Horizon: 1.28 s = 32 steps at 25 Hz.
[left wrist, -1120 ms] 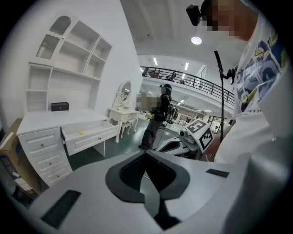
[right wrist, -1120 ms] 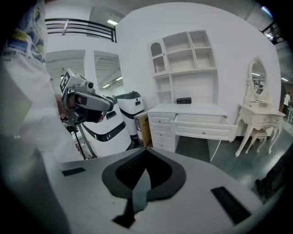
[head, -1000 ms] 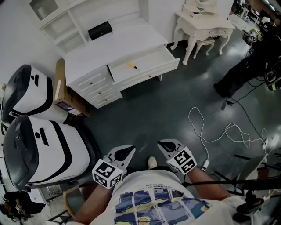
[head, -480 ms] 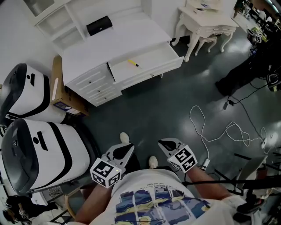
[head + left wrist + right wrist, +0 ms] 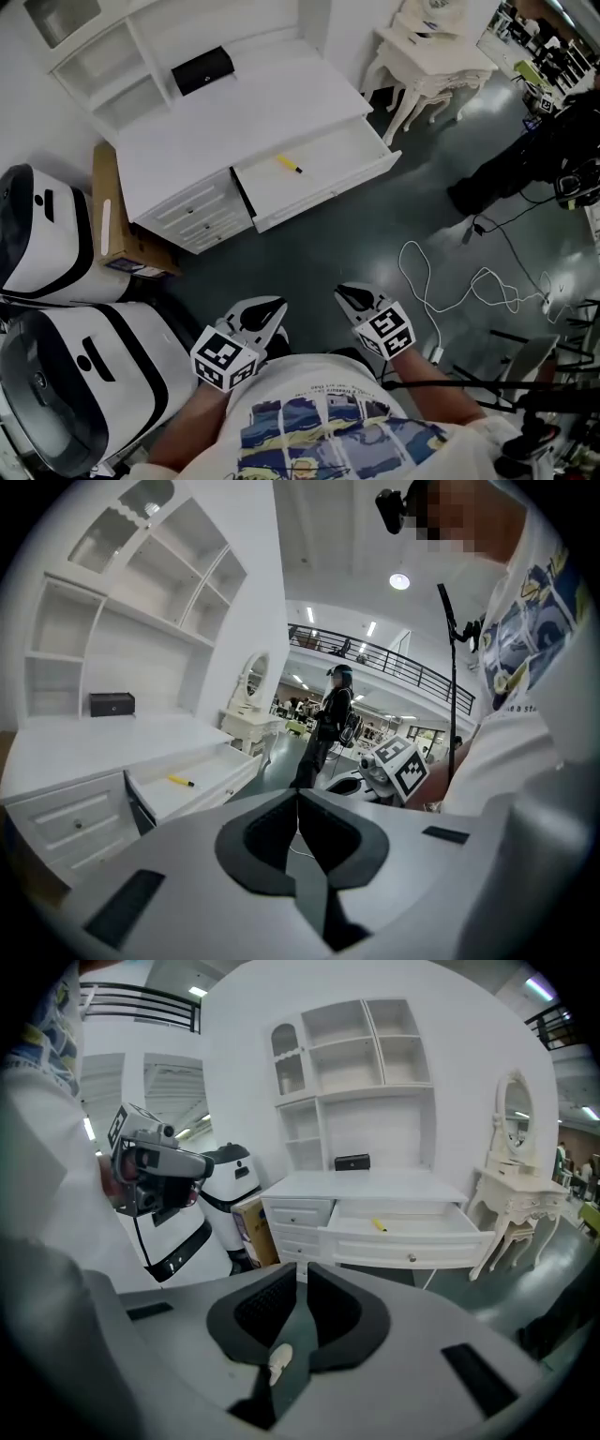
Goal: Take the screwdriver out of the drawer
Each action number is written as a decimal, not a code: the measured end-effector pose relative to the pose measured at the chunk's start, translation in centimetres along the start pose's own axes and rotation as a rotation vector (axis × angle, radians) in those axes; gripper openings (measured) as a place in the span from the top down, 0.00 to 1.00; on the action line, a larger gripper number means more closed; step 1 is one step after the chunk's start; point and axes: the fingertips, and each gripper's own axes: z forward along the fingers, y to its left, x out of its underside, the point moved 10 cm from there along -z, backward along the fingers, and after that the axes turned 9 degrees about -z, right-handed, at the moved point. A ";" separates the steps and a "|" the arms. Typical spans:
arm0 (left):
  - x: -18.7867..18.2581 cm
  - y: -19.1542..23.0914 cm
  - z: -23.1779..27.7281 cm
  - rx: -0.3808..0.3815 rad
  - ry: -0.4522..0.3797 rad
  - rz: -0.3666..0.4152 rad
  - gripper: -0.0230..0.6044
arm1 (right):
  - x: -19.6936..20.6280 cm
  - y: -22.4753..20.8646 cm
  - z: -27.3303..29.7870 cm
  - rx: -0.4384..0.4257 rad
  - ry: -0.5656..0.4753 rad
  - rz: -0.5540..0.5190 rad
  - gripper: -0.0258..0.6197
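**A:** Which materials and shapes are seen?

**B:** A smooth white desk [image 5: 253, 103] is seen with its shallow white drawer [image 5: 328, 155] pulled out. Hard white shells and dark pads are shown on the left tongs [image 5: 272, 307] and the right tongs [image 5: 345, 295].

**A:** Where is the tool found?

**B:** A slim yellow-handled screwdriver [image 5: 289, 165], dark at one end, is laid in the drawer's left half. It is well apart from both tongs, which are held over the glossy dark floor [image 5: 328, 244] before the drawer's front edge. The left tongs are closed, tips touching. The right tongs are opening by a thin slit, with nothing between.
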 end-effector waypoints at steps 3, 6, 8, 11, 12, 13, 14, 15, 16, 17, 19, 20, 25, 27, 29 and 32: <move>-1.2 3.7 -1.0 0.027 0.024 0.019 0.94 | -2.0 -0.8 3.2 0.039 0.023 0.016 0.85; -1.7 6.8 -1.8 0.039 0.048 0.015 0.94 | -3.6 -1.8 5.7 0.066 0.040 0.013 0.79; -2.2 8.1 -2.2 0.038 0.044 0.006 0.94 | -4.6 -2.7 6.8 0.081 0.050 0.009 0.79; -2.9 9.6 -2.3 0.018 0.010 -0.016 0.94 | -5.4 -5.0 8.5 0.105 0.067 -0.017 0.79; -3.1 10.1 -2.2 0.010 0.000 -0.027 0.94 | -5.7 -6.0 9.2 0.112 0.073 -0.021 0.79; -3.3 10.6 -2.1 0.002 -0.007 -0.038 0.94 | -5.9 -7.1 10.0 0.115 0.078 -0.022 0.79; -3.5 11.0 -2.0 -0.008 -0.011 -0.045 0.94 | -6.1 -8.3 10.9 0.116 0.082 -0.021 0.79; -3.8 11.5 -1.8 -0.021 -0.013 -0.049 0.94 | -6.3 -9.4 11.8 0.113 0.085 -0.020 0.79; -4.1 12.0 -1.7 -0.038 -0.016 -0.053 0.94 | -6.5 -10.7 12.8 0.108 0.089 -0.022 0.79; -4.6 12.5 -1.5 -0.059 -0.022 -0.058 0.94 | -6.8 -11.9 13.8 0.099 0.093 -0.027 0.78; -5.6 13.7 -1.1 -0.114 -0.035 -0.074 0.94 | -7.2 -14.5 16.0 0.076 0.107 -0.042 0.76; -6.3 14.2 -0.9 -0.144 -0.043 -0.083 0.94 | -7.5 -15.8 17.1 0.062 0.115 -0.051 0.76; -10.2 15.8 1.6 -0.244 -0.076 -0.100 0.94 | -8.6 -22.4 22.8 0.004 0.154 -0.109 0.75; -11.6 16.3 2.8 -0.272 -0.079 -0.115 0.94 | -8.7 -24.4 25.4 -0.028 0.182 -0.129 0.75; -12.7 16.6 3.8 -0.297 -0.078 -0.127 0.94 | -8.5 -26.0 28.0 -0.062 0.218 -0.153 0.75; -14.0 17.0 5.2 -0.330 -0.079 -0.137 0.94 | -7.9 -28.1 31.5 -0.100 0.270 -0.186 0.73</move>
